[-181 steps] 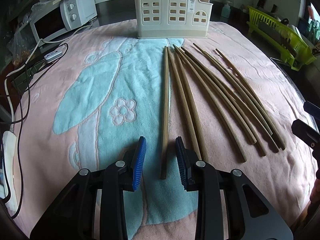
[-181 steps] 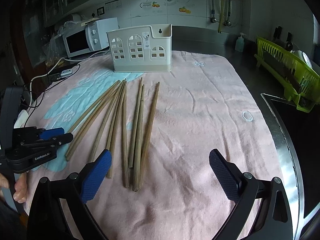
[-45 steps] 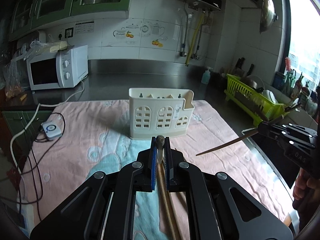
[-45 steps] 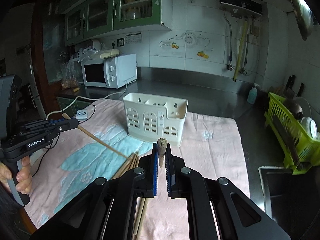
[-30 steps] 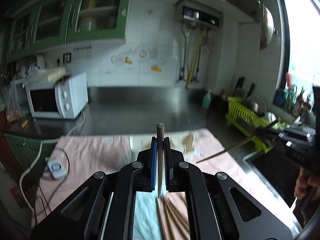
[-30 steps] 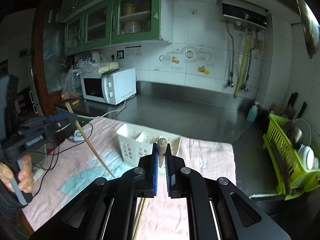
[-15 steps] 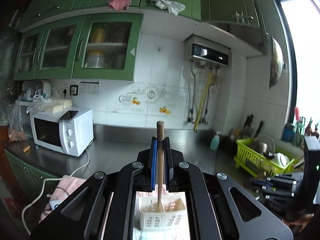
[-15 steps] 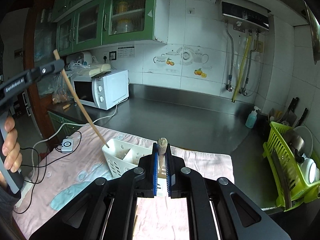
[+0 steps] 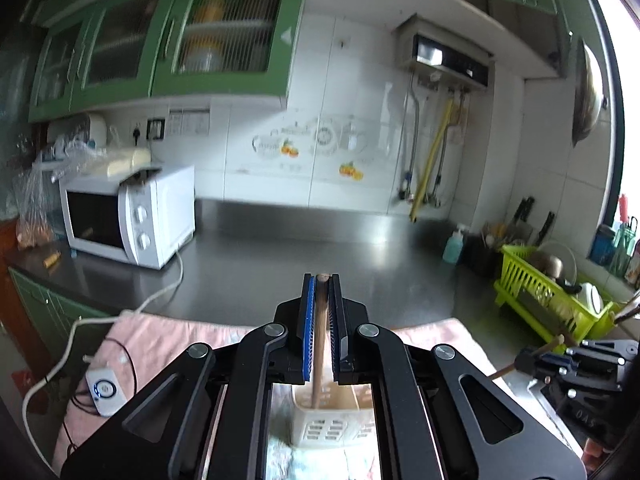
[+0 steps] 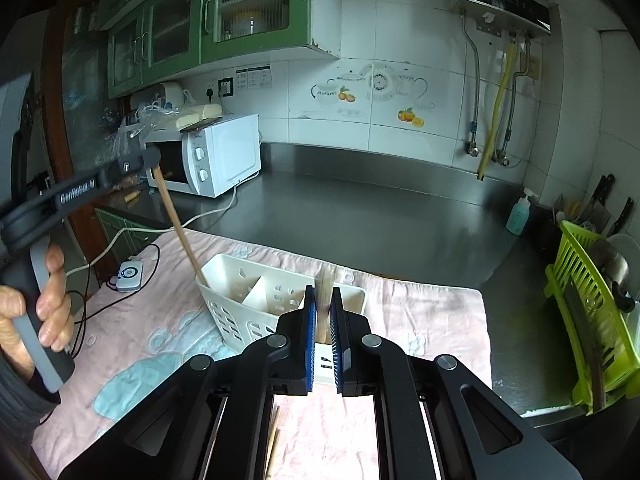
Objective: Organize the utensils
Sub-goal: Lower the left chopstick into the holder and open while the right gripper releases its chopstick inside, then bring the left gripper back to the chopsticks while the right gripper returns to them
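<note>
Two grippers' fingers (image 9: pixel 307 328) each clamp a chopstick (image 9: pixel 319 340) — caddy (image 10: pixel 256 300) below, microwave (image 10: pixel 208 156) behind.

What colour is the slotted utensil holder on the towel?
Cream-white plastic utensil holder, clearest in the right wrist view.

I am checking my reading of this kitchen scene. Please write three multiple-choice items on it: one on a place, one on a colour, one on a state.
1. Where does the tip of the left gripper's chopstick go?
A. into the white utensil holder
B. into the dish rack
C. onto the microwave

2. What colour are the wall cabinets?
A. white
B. green
C. brown

3. How stand the fingers of the right gripper?
A. wide open, empty
B. shut on a chopstick
C. shut on a spoon

Key: 1 A, its lower end sits in the holder's end compartment; 2 B, green doors; 3 B, a wooden stick is between the pads.
</note>
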The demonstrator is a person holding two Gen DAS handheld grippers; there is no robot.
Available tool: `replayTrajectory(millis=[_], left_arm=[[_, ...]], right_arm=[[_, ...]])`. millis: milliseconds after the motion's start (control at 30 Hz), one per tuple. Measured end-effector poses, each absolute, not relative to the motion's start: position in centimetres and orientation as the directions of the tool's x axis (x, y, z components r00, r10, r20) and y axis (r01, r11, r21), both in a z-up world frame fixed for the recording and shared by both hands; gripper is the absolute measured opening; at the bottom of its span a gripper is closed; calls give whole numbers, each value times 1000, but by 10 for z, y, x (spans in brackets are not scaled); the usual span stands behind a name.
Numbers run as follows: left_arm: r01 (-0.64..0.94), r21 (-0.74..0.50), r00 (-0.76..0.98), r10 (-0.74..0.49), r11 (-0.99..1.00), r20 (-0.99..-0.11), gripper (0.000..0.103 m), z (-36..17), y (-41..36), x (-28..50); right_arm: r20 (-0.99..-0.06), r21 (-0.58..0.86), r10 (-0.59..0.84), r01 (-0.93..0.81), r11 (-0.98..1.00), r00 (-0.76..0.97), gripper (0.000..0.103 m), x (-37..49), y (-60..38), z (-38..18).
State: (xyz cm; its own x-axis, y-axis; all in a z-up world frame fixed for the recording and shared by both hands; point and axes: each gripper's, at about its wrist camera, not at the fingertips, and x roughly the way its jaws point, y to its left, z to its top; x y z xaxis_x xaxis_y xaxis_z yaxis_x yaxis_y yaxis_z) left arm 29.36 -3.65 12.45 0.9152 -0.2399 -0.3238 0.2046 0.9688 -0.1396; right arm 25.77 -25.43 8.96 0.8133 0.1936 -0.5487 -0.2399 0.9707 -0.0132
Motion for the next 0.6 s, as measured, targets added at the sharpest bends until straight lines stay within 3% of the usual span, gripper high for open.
replayTrajectory(millis=[133, 333, 600], left_arm=[[208, -137, 906, -243, 969, -347, 8, 115, -37, 290], [212, -126, 900, -244, 969, -360, 11, 114, -36, 269], [207, -109, 895, -233, 972, -380, 33, 108, -27, 211]], right_arm=[[-541, -5, 188, -227, 974, 820, 22, 259, -254, 87], [-518, -41, 153, -203, 978, 841, 36, 242, -257, 92], [-507, -25, 173, -215, 976, 844, 48, 190, -259, 89]])
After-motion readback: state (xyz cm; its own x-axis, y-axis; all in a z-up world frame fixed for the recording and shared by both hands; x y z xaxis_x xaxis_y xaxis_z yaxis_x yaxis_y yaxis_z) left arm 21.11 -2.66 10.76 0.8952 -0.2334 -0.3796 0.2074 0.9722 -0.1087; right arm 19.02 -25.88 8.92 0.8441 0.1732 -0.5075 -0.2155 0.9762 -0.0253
